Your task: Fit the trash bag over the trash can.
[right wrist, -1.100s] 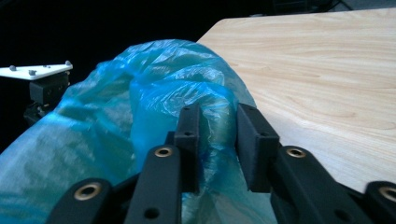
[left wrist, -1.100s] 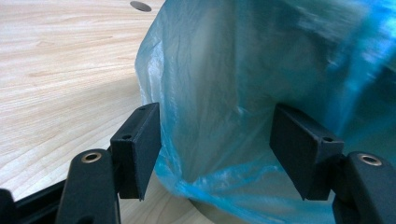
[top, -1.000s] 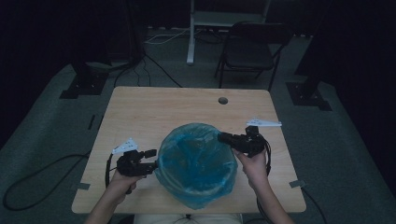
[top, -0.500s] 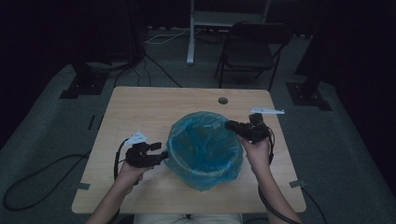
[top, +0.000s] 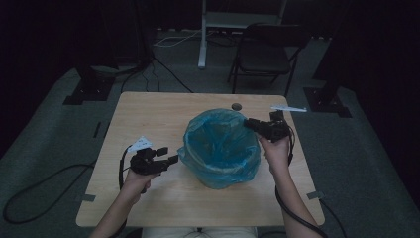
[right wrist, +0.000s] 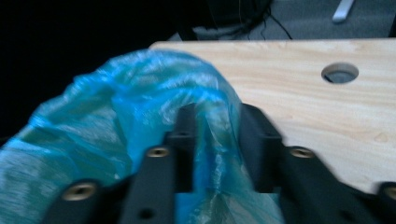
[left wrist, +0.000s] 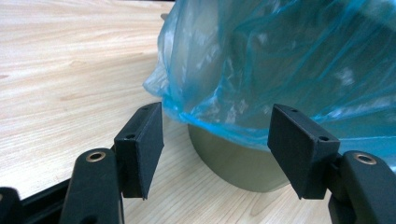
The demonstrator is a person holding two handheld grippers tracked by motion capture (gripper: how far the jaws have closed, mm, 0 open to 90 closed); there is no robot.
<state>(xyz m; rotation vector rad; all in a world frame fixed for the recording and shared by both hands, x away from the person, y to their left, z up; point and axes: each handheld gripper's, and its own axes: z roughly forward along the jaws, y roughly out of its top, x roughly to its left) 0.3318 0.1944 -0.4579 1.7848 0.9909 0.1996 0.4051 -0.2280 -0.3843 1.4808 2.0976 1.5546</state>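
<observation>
Dark walls and grey carpet are surrounding a pale wooden table (top: 148, 124), with a folding chair (top: 265, 52) standing beyond its far edge. Near the table's middle a bin (left wrist: 233, 158) is sitting upright, lined with a blue plastic bag (top: 220, 146) whose loose skirt is draping over the rim and down the outside — the bin's olive wall is peeking out below the plastic in the left gripper view.

At the bag's right far rim, the right gripper (top: 253, 124) is pinching a fold of the blue film, its jaws drawn close together with the plastic bunched between them, as the right gripper view is showing. The person's right hand (top: 276, 148) is holding it just beside the bin.

On the other side, the left gripper (top: 167, 154) is hovering just beside the bag's lower left edge with its jaws spread wide, grasping nothing — the hanging hem is lying between and beyond the pads without touching them.

A small round cable hole (top: 237, 106) is sitting in the tabletop behind the bin.
</observation>
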